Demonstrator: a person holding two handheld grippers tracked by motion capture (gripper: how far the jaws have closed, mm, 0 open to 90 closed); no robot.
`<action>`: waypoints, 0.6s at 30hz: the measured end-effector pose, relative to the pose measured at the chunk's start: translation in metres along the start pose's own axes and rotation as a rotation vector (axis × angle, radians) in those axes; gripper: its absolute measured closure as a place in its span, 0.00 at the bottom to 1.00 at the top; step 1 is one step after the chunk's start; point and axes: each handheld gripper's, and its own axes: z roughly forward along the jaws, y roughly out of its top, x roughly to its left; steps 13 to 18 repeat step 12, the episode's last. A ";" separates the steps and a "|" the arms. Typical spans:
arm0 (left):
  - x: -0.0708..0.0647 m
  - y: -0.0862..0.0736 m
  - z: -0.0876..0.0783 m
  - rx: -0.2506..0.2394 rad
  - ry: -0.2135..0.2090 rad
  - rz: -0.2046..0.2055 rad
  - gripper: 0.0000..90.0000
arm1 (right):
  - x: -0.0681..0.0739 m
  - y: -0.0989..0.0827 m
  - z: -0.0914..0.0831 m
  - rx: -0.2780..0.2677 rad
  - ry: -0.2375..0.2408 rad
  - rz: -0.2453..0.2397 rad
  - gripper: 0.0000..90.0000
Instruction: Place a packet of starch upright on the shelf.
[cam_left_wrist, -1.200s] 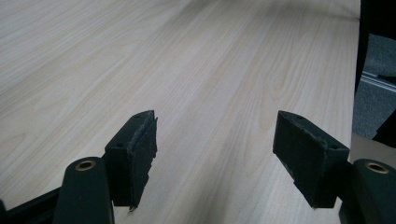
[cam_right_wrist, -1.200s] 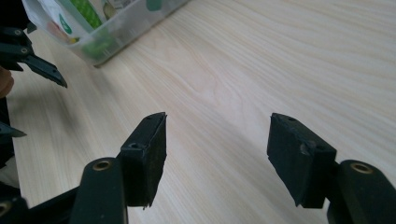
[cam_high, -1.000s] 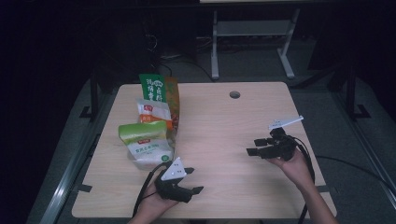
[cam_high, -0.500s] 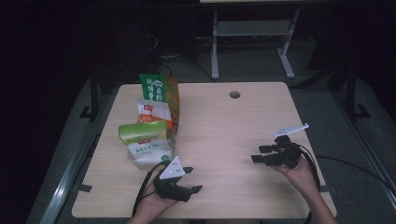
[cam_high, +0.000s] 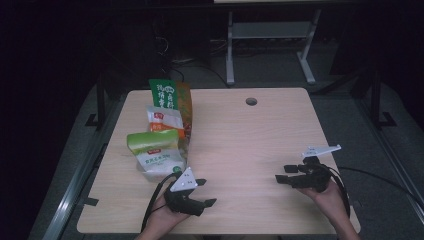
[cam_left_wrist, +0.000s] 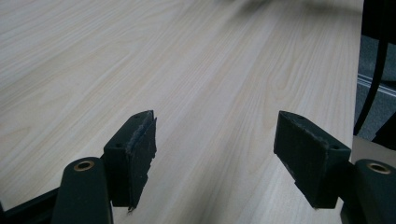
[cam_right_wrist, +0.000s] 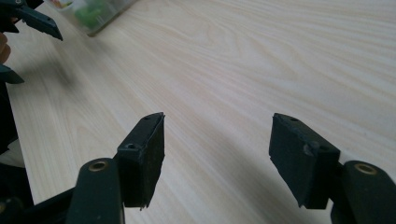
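Two grippers sit low near the table's (cam_high: 280, 125) near edge, both with jaws spread and nothing between them. We see the left gripper (cam_high: 206, 192) close to that edge, the right gripper (cam_high: 281, 173) near the right edge, bare wood wide open between and beyond them. Just past the left gripper lies a bag (cam_high: 155, 155), with a pouch (cam_high: 165, 120) and a green box (cam_high: 165, 92) behind, along the left side.
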 end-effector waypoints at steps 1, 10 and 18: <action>0.000 0.000 0.000 -0.001 0.000 0.000 0.33 | 0.001 -0.002 -0.001 0.001 0.001 0.001 0.39; 0.000 0.001 0.002 -0.006 -0.040 -0.014 0.31 | 0.015 -0.023 -0.007 -0.050 -0.025 -0.017 0.37; 0.000 0.002 0.003 -0.002 -0.039 -0.003 0.31 | 0.017 -0.022 -0.008 -0.071 -0.029 -0.019 0.36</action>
